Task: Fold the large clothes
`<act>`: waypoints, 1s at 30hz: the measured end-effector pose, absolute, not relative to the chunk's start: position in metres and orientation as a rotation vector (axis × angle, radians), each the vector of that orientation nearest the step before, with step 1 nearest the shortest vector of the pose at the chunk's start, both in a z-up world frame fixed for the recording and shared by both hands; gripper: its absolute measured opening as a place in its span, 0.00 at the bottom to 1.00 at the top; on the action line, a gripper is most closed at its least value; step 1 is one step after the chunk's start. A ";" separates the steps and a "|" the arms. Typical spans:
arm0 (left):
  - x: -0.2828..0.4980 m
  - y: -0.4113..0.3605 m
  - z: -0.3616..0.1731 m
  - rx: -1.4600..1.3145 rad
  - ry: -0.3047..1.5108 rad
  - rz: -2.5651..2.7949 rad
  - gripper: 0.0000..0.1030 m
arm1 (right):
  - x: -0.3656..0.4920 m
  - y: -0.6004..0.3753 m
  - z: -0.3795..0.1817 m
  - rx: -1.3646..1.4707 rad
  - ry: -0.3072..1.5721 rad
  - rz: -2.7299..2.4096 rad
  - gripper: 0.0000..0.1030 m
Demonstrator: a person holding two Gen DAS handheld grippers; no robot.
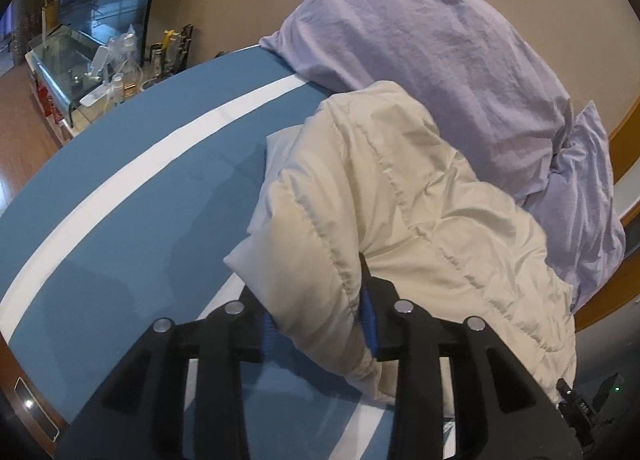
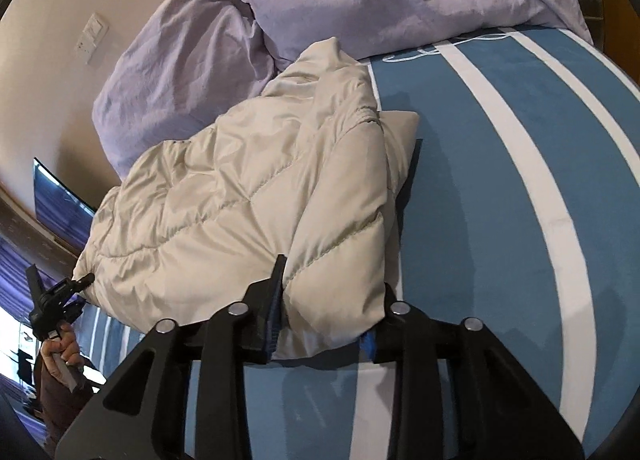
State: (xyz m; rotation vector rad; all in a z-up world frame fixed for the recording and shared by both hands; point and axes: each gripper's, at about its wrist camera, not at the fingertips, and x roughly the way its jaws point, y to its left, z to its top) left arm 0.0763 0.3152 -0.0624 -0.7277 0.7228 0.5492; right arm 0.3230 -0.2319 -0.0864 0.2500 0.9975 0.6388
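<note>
Two grippers clamp one cream puffer jacket, quilted, shiny nylon, puffy with stitched seams, folded into a thick bundle. Left gripper: black jaws with blue ribbed pads narrowed onto a bunched fold of the jacket's near edge, fabric bulging between them. Right gripper: same black jaws, part-closed, pinching another padded corner. Jacket lies on the bed's blue cover, smooth flat fabric with wide white stripes, its far end against lilac pillows, soft and wrinkled cotton. In the right wrist view a hand grips the other tool's handle at the jacket's left edge. Glass-topped stand with bottles beyond the bed.
</note>
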 end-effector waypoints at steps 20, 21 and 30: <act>0.077 0.317 -0.077 -0.844 0.709 0.558 0.85 | 0.288 -0.138 -0.045 -0.069 0.751 0.623 0.59; 0.077 0.318 -0.078 -0.861 0.704 0.554 0.85 | 0.285 -0.131 -0.047 -0.077 0.752 0.636 0.59; 0.083 0.319 -0.085 -0.924 0.674 0.547 0.86 | 0.263 -0.096 -0.057 -0.122 0.744 0.695 0.59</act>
